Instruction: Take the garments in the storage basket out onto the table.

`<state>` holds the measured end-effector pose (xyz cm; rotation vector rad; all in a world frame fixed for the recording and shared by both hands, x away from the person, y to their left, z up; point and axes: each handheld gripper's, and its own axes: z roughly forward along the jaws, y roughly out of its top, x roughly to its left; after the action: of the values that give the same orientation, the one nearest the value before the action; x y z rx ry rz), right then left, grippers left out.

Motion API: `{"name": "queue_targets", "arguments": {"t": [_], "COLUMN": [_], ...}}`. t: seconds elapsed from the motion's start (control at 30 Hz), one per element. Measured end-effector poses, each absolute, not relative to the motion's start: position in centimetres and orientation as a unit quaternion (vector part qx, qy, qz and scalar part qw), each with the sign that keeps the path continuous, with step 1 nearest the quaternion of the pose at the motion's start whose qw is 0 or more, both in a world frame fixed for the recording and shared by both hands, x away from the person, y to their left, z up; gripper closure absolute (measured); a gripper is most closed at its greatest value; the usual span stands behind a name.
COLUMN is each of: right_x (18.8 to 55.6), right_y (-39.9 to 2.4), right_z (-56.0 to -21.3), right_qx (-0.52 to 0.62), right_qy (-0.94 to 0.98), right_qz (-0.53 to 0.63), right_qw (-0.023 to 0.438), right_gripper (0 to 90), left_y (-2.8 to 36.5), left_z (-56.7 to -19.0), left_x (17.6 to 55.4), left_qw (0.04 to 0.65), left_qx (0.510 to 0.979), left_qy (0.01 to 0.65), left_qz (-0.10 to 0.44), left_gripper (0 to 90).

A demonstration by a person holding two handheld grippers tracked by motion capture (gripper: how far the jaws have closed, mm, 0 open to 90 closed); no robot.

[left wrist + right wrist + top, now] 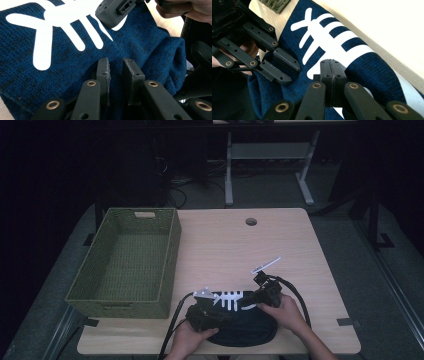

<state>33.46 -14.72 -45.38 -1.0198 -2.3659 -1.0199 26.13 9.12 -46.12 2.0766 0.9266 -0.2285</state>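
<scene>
Bearing no readable writing, the blue knit cloth shows a white fishbone print.

Sweater runs off the frame in both gripper views. From above, hands cover part of it; near edge overhangs the table.

The knitted cloth is dark blue flecked with black and bears a white fishbone pattern. Both grippers, the left gripper and the right gripper, are matt black with brass-coloured rivets. The woven basket is olive green, and the table is pale wood.
</scene>
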Motion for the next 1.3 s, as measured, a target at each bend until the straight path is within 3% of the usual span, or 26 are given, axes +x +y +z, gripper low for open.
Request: {"name": "queue_targets", "arguments": {"t": [0.2,0.77,0.97,1.3], "right_x": [33.3,34.7,34.3,34.0], "right_y": [-14.8,-16.9,-17.2,-18.5], "right_z": [-44.2,-45.8,-44.7,-44.4], "right_qx": [-0.351,-0.401,-0.390,-0.401], "right_qy": [-0.840,-0.816,-0.830,-0.839], "right_qz": [-0.374,-0.373,-0.368,-0.348], "right_qw": [0.180,0.182,0.154,0.120], "right_gripper": [84.0,89.5,86.4,88.6], "left_y": [9.2,9.3,9.2,9.1], "left_z": [-46.1,-46.2,-46.2,-46.2], "left_x": [26.1,26.2,26.1,26.1], "left_qw": [0.414,0.418,0.418,0.419], "left_qx": [0.828,0.824,0.824,0.822], "left_qy": [0.368,0.370,0.372,0.374], "left_qz": [-0.093,-0.095,-0.096,-0.095], "left_gripper": [75.8,76.1,76.1,76.3]}}
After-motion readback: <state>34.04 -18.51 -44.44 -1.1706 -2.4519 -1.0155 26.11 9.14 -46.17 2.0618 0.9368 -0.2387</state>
